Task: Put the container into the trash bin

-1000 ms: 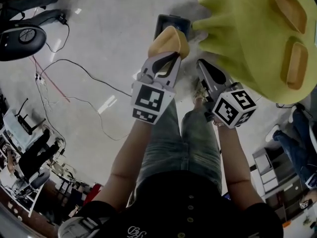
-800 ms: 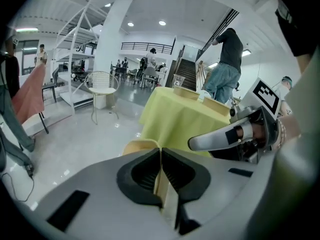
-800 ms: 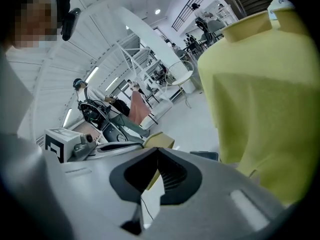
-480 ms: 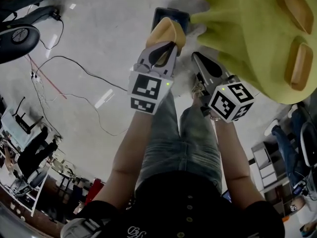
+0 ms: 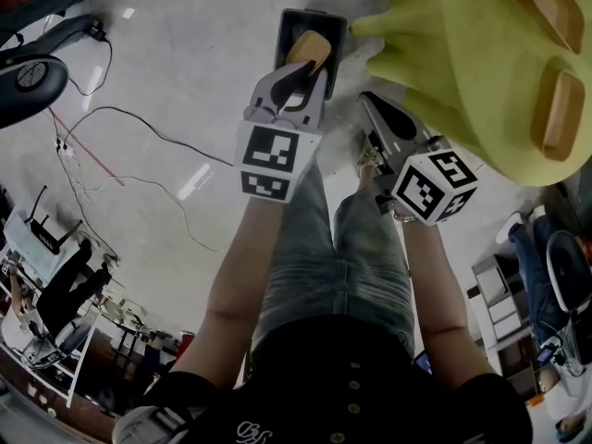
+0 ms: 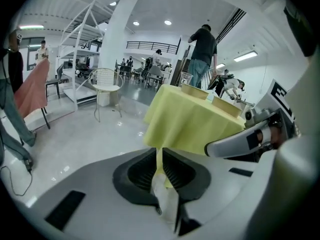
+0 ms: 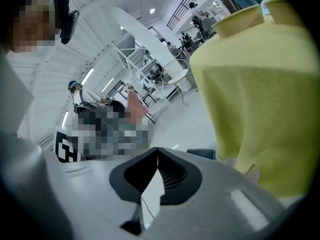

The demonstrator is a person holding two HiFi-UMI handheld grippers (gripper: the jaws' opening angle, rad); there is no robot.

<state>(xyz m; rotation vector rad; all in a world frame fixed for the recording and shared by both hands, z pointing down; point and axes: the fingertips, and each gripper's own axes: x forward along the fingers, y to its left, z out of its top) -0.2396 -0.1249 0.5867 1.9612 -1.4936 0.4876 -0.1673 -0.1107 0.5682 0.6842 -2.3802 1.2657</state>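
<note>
A tan, shallow container [image 5: 310, 48] hangs in my left gripper [image 5: 305, 70], which is shut on its edge. It sits right over the open top of the dark rectangular trash bin [image 5: 288, 28] on the floor. In the left gripper view the jaws [image 6: 160, 154] pinch a thin pale-yellow rim of the container [image 6: 165, 196]. My right gripper [image 5: 368, 102] is shut and holds nothing, just right of the left one, next to the hanging cloth. Its view shows shut jaws [image 7: 158, 152] and the bin [image 7: 202, 154] low behind them.
A round table with a yellow-green cloth [image 5: 462, 54] fills the upper right and carries two wooden trays [image 5: 558, 114]. Cables [image 5: 157, 137] trail over the glossy floor at left, near a chair base [image 5: 28, 74]. The person's legs [image 5: 351, 248] stand below the grippers.
The left gripper has carried the container forward, from just short of the bin to over its opening. The right gripper has barely moved.
</note>
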